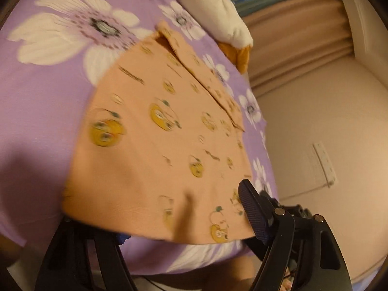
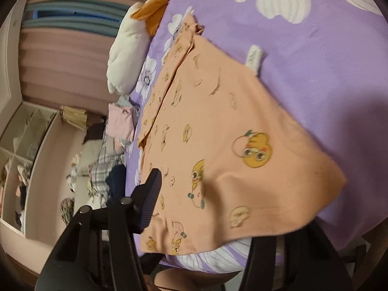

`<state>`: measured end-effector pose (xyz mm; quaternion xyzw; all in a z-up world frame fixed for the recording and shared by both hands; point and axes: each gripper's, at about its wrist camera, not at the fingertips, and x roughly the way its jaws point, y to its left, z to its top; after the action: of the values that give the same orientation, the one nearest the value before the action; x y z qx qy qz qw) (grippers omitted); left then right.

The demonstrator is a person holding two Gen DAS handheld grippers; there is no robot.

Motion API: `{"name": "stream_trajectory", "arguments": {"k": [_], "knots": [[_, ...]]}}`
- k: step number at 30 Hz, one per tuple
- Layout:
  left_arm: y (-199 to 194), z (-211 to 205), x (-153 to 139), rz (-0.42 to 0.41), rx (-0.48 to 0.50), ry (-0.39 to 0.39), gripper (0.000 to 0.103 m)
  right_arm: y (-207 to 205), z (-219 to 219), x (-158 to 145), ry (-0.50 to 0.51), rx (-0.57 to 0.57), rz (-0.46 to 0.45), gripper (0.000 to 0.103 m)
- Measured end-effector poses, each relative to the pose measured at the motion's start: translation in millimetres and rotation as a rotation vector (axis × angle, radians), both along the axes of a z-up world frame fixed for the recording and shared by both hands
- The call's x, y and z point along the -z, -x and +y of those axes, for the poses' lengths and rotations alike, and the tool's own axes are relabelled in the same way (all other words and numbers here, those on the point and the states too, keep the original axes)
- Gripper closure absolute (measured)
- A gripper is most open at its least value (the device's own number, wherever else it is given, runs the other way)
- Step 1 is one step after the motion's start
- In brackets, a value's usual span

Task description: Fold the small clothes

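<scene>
Peach garment [image 1: 155, 145] on floral bedsheet [image 1: 43, 111] (purple)

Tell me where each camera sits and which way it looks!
Left wrist view: rides the left claw, looking down along the peach duck-print garment on the purple flowered bedspread; its black fingers show, one under the hem.
Right wrist view: rides the right claw, looking across the same garment toward the shelves; its fingers show.
Both share: the garment, the bedspread and the white plush toy.
</scene>
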<state>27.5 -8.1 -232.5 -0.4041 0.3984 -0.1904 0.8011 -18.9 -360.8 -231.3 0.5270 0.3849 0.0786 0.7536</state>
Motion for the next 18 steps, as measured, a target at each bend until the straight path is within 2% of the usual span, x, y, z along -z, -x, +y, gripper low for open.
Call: {"name": "stream_trajectory", "arguments": {"k": [2,4,8,10,11,12,13,14,15,16,17,18], "knots": [[-1,11,5,0.014,-0.041,0.066,0.025,3,-5,0,-0.021,0.013,-0.004,0.05],[-5,23,14,0.03,-0.081,0.166,0.025,3,-6,1,-0.027,0.01,-0.005,0.05],[-16,16,13,0.027,0.003,0.252,0.025,1,-3,0,-0.026,0.022,-0.014,0.048],[-20,8,16,0.028,0.014,0.313,0.025,-1,1,-3,-0.027,0.022,-0.023,0.048],[-22,4,17,0.031,0.013,0.316,0.025,-3,3,-4,-0.019,0.015,-0.027,0.048],[-24,1,18,0.038,0.008,0.286,0.025,-4,4,-5,-0.002,0.009,-0.027,0.049],[-23,-2,17,0.048,-0.002,0.235,0.034,-5,6,-5,0.022,0.007,-0.025,0.05],[-21,-4,17,0.069,-0.017,0.168,0.047,-5,8,-5,0.052,0.007,-0.024,0.056],[-21,-5,17,0.086,-0.03,0.12,0.055,-6,9,-3,0.094,0.009,-0.012,0.068],[-19,-6,19,0.095,-0.043,0.081,0.07,-6,9,1,0.122,0.016,0.015,0.077],[-16,-5,23,0.096,-0.059,0.05,0.083,-7,7,6,0.137,0.03,0.037,0.096],[-12,-2,28,0.1,-0.078,0.034,0.089,-7,3,11,0.131,0.04,0.043,0.103]]}}
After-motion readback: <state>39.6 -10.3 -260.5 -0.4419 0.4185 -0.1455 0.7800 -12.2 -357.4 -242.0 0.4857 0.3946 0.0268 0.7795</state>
